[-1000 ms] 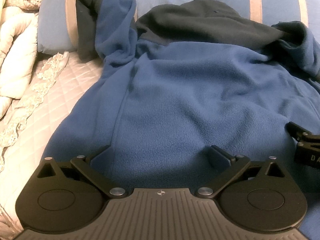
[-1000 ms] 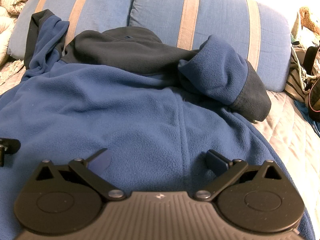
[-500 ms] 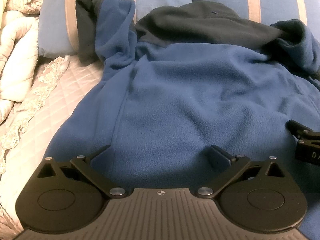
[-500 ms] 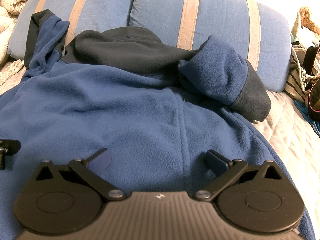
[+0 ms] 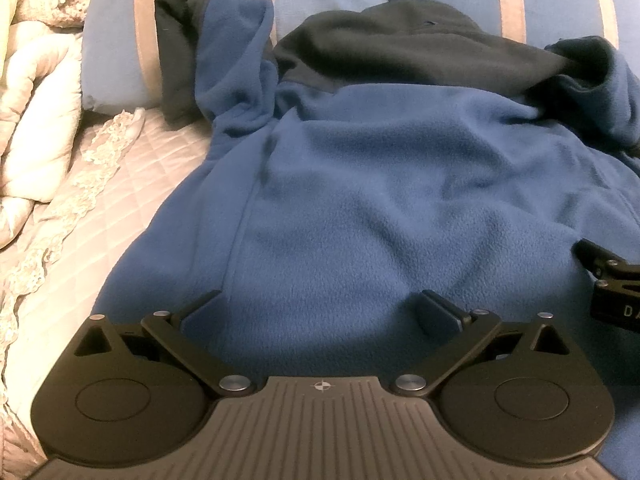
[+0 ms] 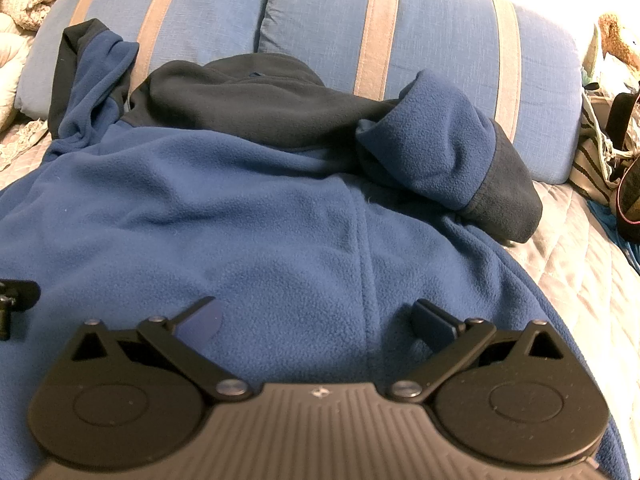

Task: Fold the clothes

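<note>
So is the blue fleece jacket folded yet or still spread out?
Spread out. The fleece jacket lies flat across the bed, sleeves bunched near the pillows, with no fold made.

Left gripper (image 5: 320, 312) and right gripper (image 6: 316, 316) level — fingers spread wide.

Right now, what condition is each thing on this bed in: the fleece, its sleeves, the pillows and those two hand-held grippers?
Blue fleece jacket: spread flat on the bed, not yet folded.
Left sleeve: draped up against a pillow.
Right sleeve: bunched up, cuff lying on the quilt.
Striped pillows: propped at the head of the bed.
Left hand-held gripper: open, holding nothing.
Right hand-held gripper: open, holding nothing.
</note>
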Action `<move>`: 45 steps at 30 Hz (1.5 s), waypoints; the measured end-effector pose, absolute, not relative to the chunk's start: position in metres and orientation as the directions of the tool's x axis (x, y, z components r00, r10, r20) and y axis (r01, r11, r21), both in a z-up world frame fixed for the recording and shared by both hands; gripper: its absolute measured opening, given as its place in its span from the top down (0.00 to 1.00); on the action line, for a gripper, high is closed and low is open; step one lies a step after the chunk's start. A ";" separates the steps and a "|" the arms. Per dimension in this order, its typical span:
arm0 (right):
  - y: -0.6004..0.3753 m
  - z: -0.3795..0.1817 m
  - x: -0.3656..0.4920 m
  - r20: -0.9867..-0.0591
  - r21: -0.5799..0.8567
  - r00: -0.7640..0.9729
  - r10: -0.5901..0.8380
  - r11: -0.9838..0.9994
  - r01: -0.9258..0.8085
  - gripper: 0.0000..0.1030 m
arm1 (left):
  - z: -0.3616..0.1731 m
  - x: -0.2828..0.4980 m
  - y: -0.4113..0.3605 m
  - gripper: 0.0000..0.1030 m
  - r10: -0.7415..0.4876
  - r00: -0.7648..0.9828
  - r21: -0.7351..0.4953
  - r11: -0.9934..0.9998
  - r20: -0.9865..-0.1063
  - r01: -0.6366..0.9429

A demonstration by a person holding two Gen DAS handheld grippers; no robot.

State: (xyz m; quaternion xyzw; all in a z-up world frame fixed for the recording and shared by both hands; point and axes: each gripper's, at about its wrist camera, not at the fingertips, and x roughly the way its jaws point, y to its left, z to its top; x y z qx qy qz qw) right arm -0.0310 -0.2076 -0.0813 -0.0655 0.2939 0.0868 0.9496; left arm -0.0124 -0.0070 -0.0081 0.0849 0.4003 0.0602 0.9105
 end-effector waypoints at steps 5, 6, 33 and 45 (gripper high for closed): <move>-0.208 -0.081 -0.030 -0.573 -0.070 0.809 0.129 0.976 -0.205 0.01 | -0.007 -0.013 -0.007 0.00 0.180 0.667 0.199 0.979 -0.723 -0.049; -0.208 -0.081 -0.030 -0.574 -0.069 0.809 0.129 0.976 -0.205 0.01 | -0.007 -0.013 -0.007 0.00 0.181 0.664 0.199 0.979 -0.726 -0.050; -0.231 0.018 -0.139 -0.717 0.072 0.569 0.404 0.854 -0.516 0.00 | 0.067 -0.112 0.039 0.00 -0.183 0.775 -0.190 0.978 -0.605 0.083; -0.311 0.203 -0.190 -0.566 0.090 0.641 0.518 0.812 -0.576 0.00 | 0.181 -0.166 0.083 0.00 -0.175 0.841 -0.088 0.984 -0.512 0.152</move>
